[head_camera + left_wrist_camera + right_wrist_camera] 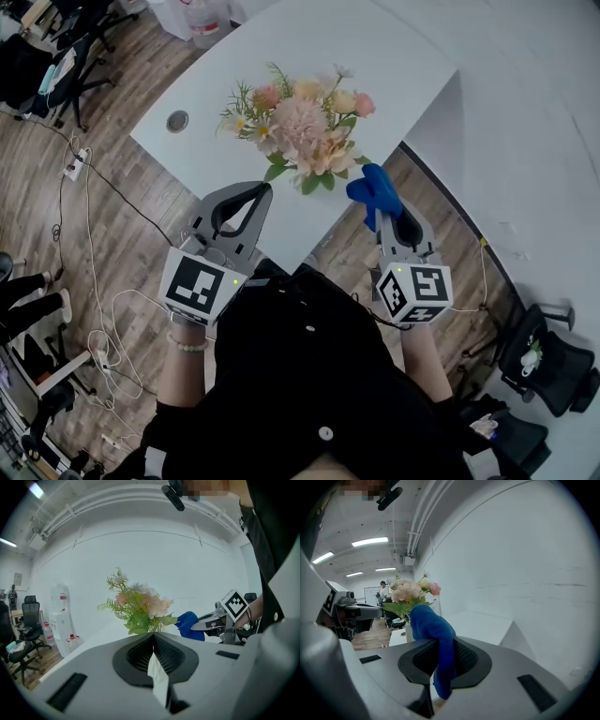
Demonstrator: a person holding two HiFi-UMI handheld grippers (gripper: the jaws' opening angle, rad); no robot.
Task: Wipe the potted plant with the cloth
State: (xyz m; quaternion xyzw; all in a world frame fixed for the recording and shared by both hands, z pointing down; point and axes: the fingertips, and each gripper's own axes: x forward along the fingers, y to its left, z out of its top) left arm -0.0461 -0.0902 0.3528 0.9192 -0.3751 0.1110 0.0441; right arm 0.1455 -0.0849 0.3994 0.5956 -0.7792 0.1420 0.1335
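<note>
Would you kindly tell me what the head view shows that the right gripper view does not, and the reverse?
Only the head view shows the round grommet in the white table and the right gripper with its own marker cube. Only the right gripper view shows the ceiling lights and the blue cloth hanging down between the shut jaws. Both show the potted flowers, the cloth and the left gripper.
</note>
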